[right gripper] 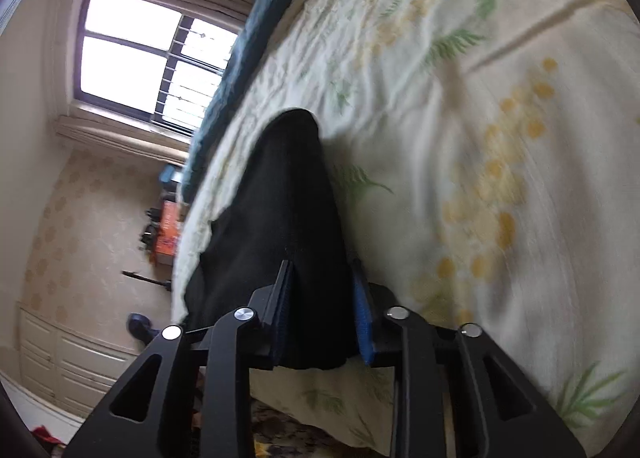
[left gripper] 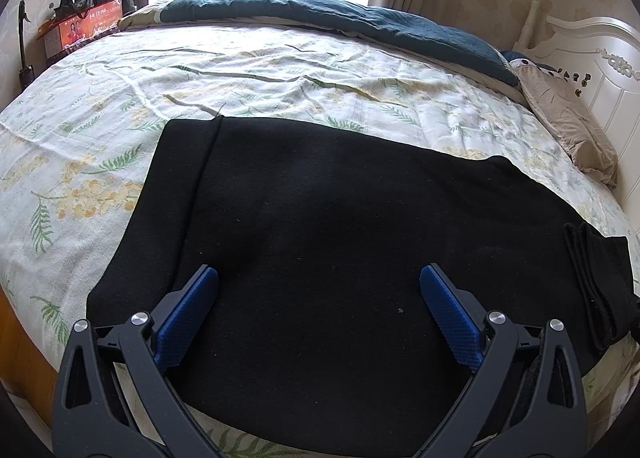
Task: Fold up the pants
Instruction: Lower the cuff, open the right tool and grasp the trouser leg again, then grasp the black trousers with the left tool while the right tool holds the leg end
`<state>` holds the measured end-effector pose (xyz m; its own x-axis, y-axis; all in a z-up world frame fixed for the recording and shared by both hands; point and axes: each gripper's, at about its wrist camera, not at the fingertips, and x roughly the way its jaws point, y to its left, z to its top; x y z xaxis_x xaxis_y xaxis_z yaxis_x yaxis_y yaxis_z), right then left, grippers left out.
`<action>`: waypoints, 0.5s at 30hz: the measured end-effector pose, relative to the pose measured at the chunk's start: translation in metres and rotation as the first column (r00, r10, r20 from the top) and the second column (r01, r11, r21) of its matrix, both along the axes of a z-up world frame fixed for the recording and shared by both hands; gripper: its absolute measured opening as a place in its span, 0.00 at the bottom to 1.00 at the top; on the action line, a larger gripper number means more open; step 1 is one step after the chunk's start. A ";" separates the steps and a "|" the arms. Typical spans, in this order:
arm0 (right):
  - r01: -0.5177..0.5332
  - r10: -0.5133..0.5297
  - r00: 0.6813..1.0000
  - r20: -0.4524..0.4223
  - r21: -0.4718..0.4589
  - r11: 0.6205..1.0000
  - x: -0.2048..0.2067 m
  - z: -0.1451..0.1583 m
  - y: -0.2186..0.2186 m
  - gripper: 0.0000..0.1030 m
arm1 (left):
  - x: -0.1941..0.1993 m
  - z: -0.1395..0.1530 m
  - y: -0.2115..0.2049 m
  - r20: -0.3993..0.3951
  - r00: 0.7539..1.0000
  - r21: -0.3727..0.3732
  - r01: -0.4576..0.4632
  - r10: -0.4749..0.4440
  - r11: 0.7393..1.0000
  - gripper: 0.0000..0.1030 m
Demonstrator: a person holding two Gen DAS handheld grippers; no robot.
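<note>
Right wrist view: right gripper clamped on black knit pants edge (lifted for folding); left gripper spread, empty, lower centre.

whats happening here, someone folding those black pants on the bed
Yes. A person with a handheld gripper in each hand is folding black pants spread on a floral bedsheet. The right gripper has its fingers shut on a bunched part of the dark fabric, near the bed's edge. The left gripper hovers open above the flat part of the pants, gripping nothing.
</note>
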<state>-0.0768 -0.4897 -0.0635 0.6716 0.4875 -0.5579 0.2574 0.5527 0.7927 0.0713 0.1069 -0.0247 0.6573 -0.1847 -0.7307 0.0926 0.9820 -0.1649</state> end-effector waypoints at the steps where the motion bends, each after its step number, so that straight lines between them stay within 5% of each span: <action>1: -0.004 0.004 1.000 -0.002 -0.003 1.000 0.002 -0.001 -0.001 0.24 | 0.000 0.000 0.000 0.000 1.000 0.000 0.000 0.000 1.000 0.98; 4: -0.007 0.007 1.000 -0.026 -0.003 1.000 0.006 0.007 -0.003 0.28 | 0.001 -0.001 0.000 0.000 1.000 -0.001 0.000 0.000 1.000 0.98; 6: 0.026 -0.027 1.000 -0.015 -0.088 0.996 0.004 0.028 -0.004 0.29 | 0.003 -0.001 0.002 -0.001 1.000 -0.004 0.000 0.000 1.000 0.98; 9: 0.088 -0.081 0.994 0.067 -0.119 0.989 -0.001 0.063 0.004 0.29 | 0.005 -0.002 0.003 -0.001 1.000 -0.005 0.006 -0.006 1.000 0.98; 15: -0.183 0.172 0.970 0.172 0.049 0.982 0.044 0.073 0.085 0.29 | -0.006 -0.002 -0.007 0.004 1.000 -0.011 0.006 -0.006 1.000 0.97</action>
